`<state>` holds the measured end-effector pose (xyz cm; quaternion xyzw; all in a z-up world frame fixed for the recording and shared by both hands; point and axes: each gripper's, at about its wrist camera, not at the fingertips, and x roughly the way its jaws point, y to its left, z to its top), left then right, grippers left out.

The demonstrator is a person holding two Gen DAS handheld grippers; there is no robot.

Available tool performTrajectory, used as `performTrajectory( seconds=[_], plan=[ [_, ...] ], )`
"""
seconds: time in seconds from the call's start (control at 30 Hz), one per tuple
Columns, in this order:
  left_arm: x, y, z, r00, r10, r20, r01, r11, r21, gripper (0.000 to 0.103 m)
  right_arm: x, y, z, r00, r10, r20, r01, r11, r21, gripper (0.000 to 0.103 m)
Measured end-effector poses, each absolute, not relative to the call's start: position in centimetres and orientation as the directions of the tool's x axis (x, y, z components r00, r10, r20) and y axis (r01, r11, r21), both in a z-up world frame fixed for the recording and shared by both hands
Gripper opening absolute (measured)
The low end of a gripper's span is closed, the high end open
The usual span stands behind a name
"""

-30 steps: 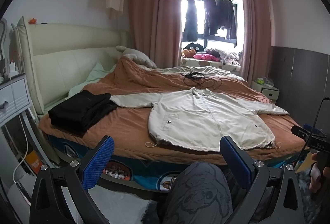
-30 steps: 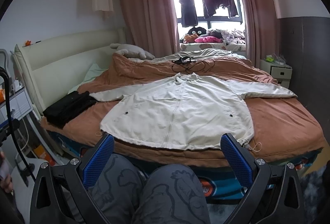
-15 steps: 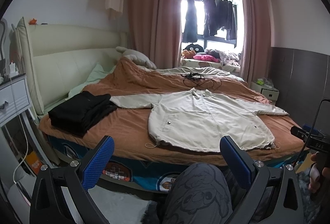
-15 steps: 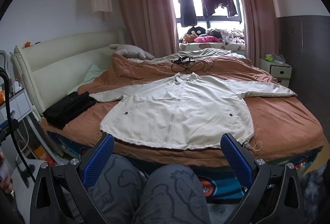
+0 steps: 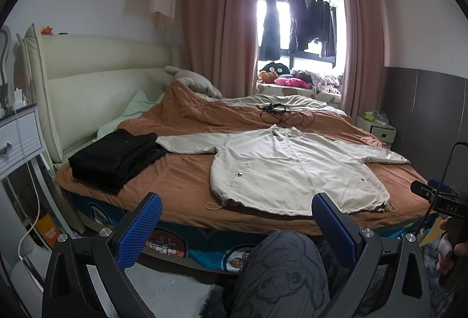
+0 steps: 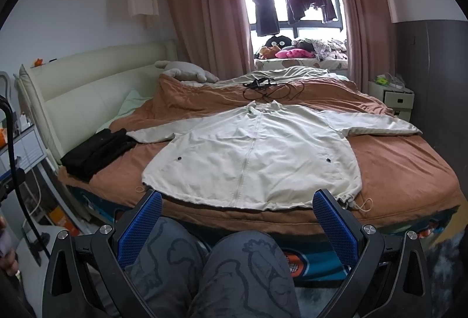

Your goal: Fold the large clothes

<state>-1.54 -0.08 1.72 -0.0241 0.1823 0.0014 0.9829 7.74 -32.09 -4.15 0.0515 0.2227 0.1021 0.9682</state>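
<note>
A cream zip jacket (image 5: 292, 168) lies flat, front up, on the brown bedspread (image 5: 181, 180), sleeves spread to both sides, hem toward me. It also shows in the right wrist view (image 6: 251, 154). My left gripper (image 5: 237, 218) is open and empty, held off the near bed edge, short of the hem. My right gripper (image 6: 237, 218) is open and empty, just short of the hem. The right gripper's body (image 5: 444, 201) shows at the right edge of the left wrist view.
A folded black pile (image 5: 117, 157) lies on the bed's left corner (image 6: 96, 151). Black cables (image 6: 269, 89) lie beyond the collar. A padded headboard (image 5: 96, 87) and a white nightstand (image 5: 17, 139) stand on the left. My knees (image 6: 219, 268) are below the grippers.
Both grippers have drifted very slightly; the view barely shifts. The jacket has not moved and both grippers stay open.
</note>
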Motion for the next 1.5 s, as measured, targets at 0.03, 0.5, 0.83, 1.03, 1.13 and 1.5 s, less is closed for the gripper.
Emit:
performTrajectory(
  seconds=[0.03, 0.5, 0.83, 1.03, 1.13, 1.5],
  plan=[
    [-1.6, -0.1, 1.7, 0.933, -0.006, -0.359, -0.012, 0.999, -0.047, 0.103, 7.7, -32.1, -4.1, 0.88, 0.221, -0.42, -0.175, 0.974, 0.146, 0.103],
    [-1.5, 0.0, 1.6, 0.933, -0.008, -0.361, -0.011, 0.999, -0.049, 0.103, 7.8, -32.1, -4.4, 0.879, 0.223, -0.422, -0.177, 0.973, 0.146, 0.103],
    [-1.3, -0.6, 1.3, 0.929, -0.013, -0.37, -0.005, 0.999, -0.049, 0.103, 8.1, -31.9, -4.9, 0.878, 0.22, -0.424, -0.173, 0.974, 0.146, 0.103],
    [0.1, -0.9, 1.3, 0.923, -0.018, -0.385, -0.002, 0.999, -0.051, 0.103, 9.4, -32.0, -4.9, 0.874, 0.214, -0.437, -0.164, 0.975, 0.149, 0.103],
    [1.3, -0.5, 1.4, 0.919, -0.015, -0.395, -0.008, 0.998, -0.057, 0.103, 10.5, -32.0, -4.9, 0.867, 0.217, -0.449, -0.164, 0.974, 0.155, 0.103],
    [6.7, 1.0, 0.6, 0.897, 0.022, -0.442, -0.061, 0.995, -0.075, 0.103, 16.4, -30.8, -4.6, 0.842, 0.26, -0.473, -0.206, 0.965, 0.164, 0.103]
  ],
)
